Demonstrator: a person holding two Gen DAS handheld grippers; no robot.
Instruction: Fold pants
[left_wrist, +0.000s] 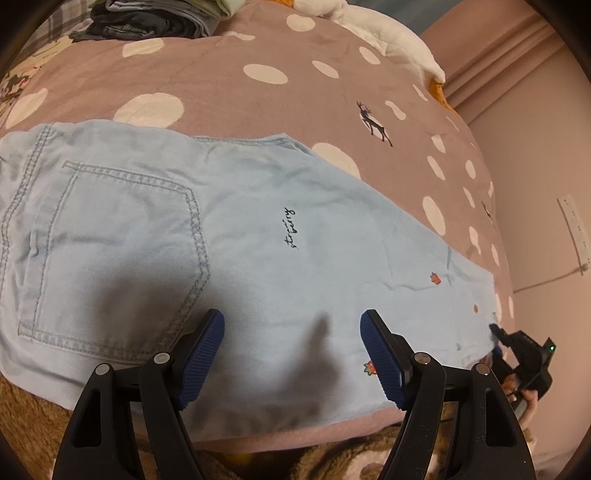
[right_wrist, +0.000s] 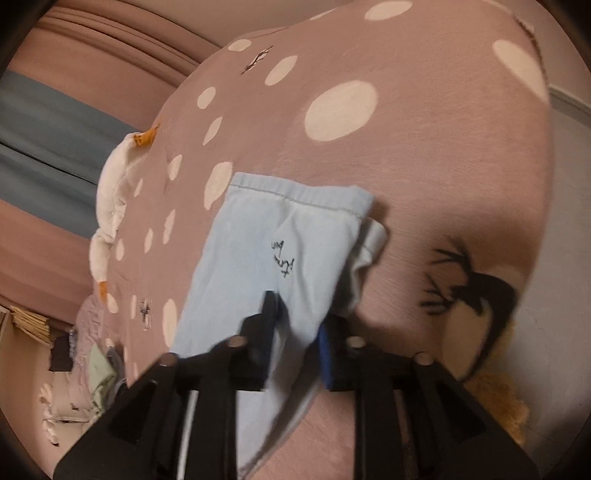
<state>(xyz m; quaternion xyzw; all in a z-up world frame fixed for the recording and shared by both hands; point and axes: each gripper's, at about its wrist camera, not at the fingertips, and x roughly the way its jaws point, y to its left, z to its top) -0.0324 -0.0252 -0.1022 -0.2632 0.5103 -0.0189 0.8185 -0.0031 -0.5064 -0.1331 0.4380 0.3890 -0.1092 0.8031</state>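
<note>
The left gripper (left_wrist: 291, 354) hovers with jaws wide apart and empty over the pale blue denim pants (left_wrist: 258, 236), which lie flat along the near edge of the mauve white-dotted bed (left_wrist: 229, 96). The right gripper (right_wrist: 295, 332) has its jaws clamped on the pants' leg end. Folded dark clothes (left_wrist: 147, 22) and a white plush toy (left_wrist: 388, 33) sit along the bed's far edge.

I see the pants (left_wrist: 229, 229) as soft, matt, pale blue denim-like cloth with raised stitching. The bedspread (left_wrist: 229, 96) beneath looks like smooth matt cloth. My left gripper (left_wrist: 291, 354) is matt black plastic with ribbed blue pads (left_wrist: 205, 354). Lower left, a brown blanket (left_wrist: 26, 413) looks fuzzy.
</note>
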